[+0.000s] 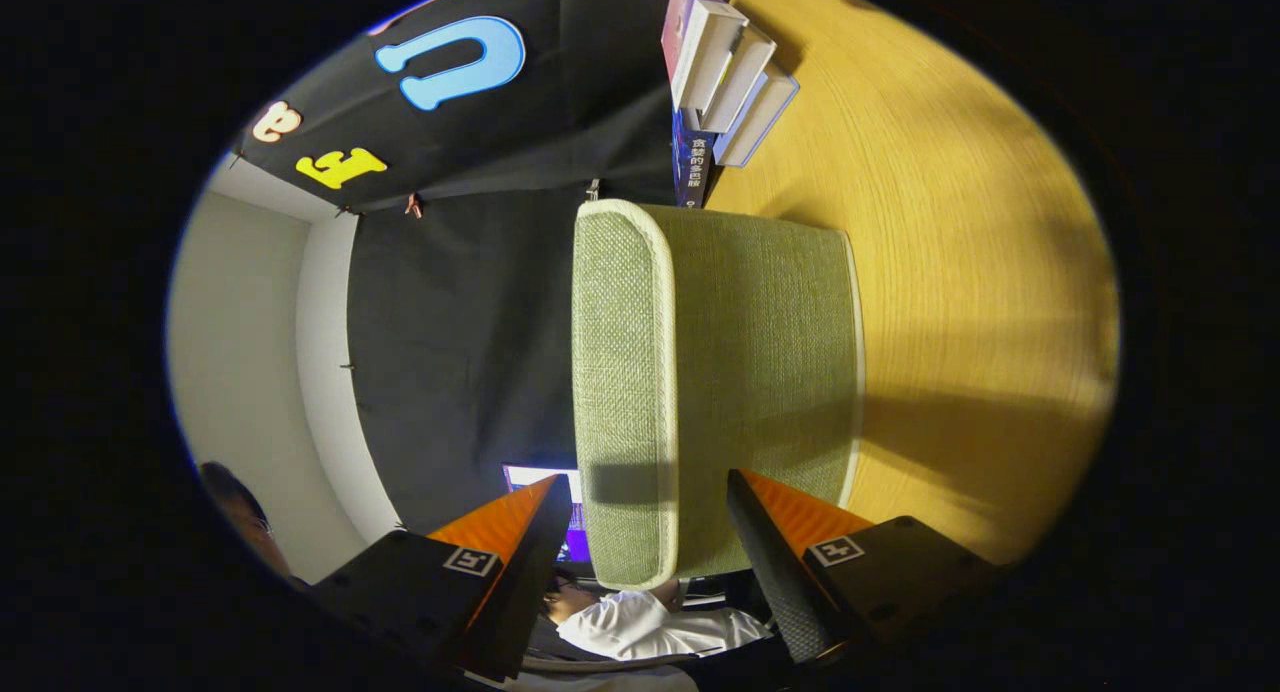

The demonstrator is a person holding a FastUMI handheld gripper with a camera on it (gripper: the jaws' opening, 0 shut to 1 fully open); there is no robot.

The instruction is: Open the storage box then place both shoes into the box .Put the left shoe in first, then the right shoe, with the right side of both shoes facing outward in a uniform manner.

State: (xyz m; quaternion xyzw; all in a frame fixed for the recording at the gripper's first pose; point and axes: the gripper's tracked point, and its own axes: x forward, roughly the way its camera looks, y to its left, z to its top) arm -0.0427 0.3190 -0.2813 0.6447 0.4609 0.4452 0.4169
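Note:
A green woven storage box [770, 372] with cream piping stands on the yellow wooden table [960, 272]. The view is rolled onto its side, so the table runs up one side. The box's padded lid [622, 372] is down on the box, its near end reaching in between my fingers. My gripper [645, 482] is open: one fingertip [550, 512] sits just outside the lid's top face, and the other fingertip [750, 522] lies against the box's side wall. A small gap shows between the lid and the first finger.
Beyond the box, a stack of books [725, 72] sits on the table against the black cloth wall [460, 352]. Behind my fingers are a person's white sleeve [650, 627], a lit screen [540, 477] and another person's head [240, 517] by the pale wall.

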